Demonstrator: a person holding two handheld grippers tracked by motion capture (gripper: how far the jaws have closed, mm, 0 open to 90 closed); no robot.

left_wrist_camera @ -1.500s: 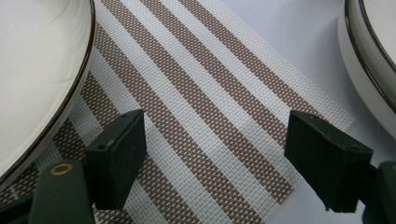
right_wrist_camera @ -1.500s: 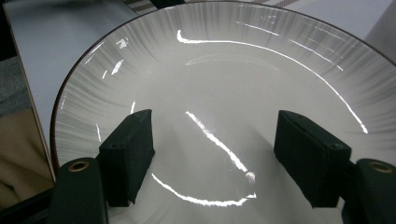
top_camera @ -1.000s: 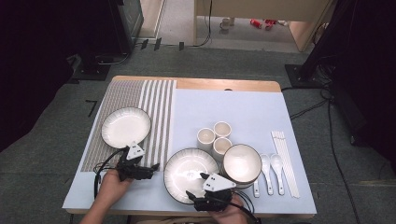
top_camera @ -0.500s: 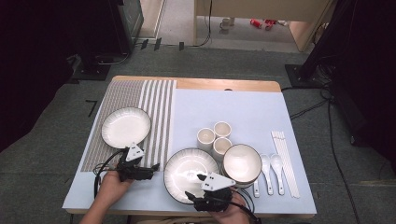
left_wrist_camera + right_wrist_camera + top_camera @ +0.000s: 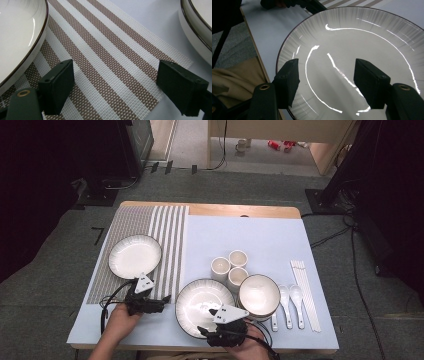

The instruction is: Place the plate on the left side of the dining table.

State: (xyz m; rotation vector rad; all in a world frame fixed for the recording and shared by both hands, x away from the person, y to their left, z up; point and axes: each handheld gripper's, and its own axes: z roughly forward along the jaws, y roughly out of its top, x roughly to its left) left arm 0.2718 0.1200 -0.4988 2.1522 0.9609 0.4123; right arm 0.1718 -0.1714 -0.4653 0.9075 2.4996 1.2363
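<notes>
A white ribbed plate with a dark rim (image 5: 200, 295) lies at the front middle of the table. My right gripper (image 5: 206, 330) reaches over its near edge. In the right gripper view its jaws (image 5: 327, 80) stand apart above the plate's glossy face (image 5: 362, 42). They have just been closing, with nothing pinched between them. My left gripper (image 5: 165, 299) points right, left of this plate, low over the striped placemat's corner (image 5: 112, 50). It stands open (image 5: 115, 85) and empty. A second white plate (image 5: 135, 256) rests on the placemat; its rim (image 5: 17, 37) is beside the left jaw.
A white bowl (image 5: 259, 294) touches the middle plate's right side. Three small cups (image 5: 231, 266) stand behind them. Spoons (image 5: 290, 302) and white chopsticks (image 5: 305, 290) lie at the right. A pale blue mat (image 5: 250, 235) covers the table. The table's front edge is just under my hands.
The right gripper has edged slightly left along the plate's near rim. The left hand and all the dishes have stayed put.
</notes>
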